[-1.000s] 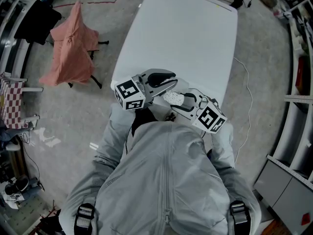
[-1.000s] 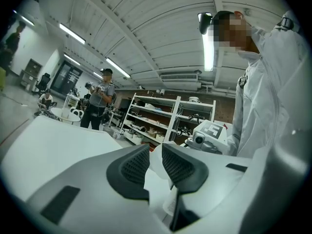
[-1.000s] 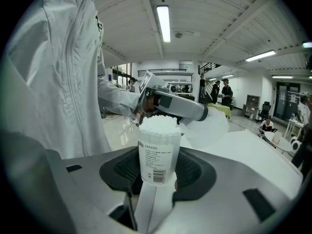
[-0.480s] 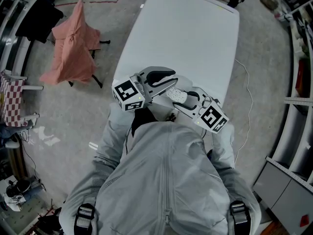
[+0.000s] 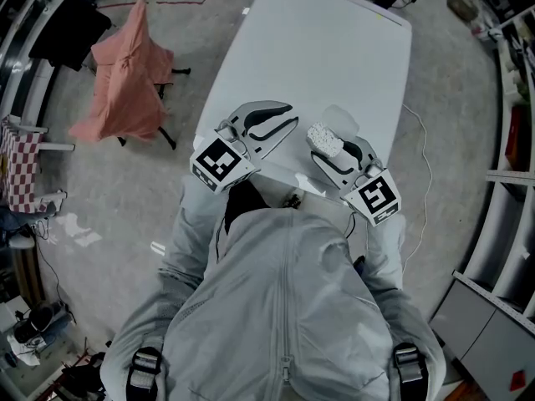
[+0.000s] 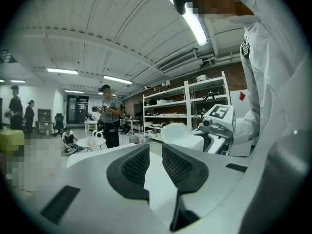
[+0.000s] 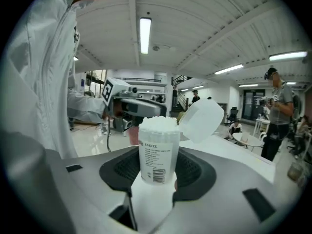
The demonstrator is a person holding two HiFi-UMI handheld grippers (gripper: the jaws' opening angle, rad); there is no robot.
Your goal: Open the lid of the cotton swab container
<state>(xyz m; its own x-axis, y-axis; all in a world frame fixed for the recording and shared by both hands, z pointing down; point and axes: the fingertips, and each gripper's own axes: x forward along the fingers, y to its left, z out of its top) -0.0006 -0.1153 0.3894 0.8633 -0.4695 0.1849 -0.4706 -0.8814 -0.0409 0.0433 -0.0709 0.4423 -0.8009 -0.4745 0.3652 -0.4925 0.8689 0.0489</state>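
Cotton swab container (image 7: pixel 157 150) open in the right gripper (image 7: pixel 157 168)
The right gripper pinches the container above the near end of the white table (image 5: pixel 318 57), its lid (image 7: pixel 202 120) flipped open to the right. To its left, the left gripper (image 6: pixel 155 162) has its 2 jaws slightly apart, just closing on nothing.

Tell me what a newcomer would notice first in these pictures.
The cotton swab container stands upright in the right tool, packed with white tips, its lid flipped open to one side. Next come the long white table ahead and a draped pink cloth off to its left.
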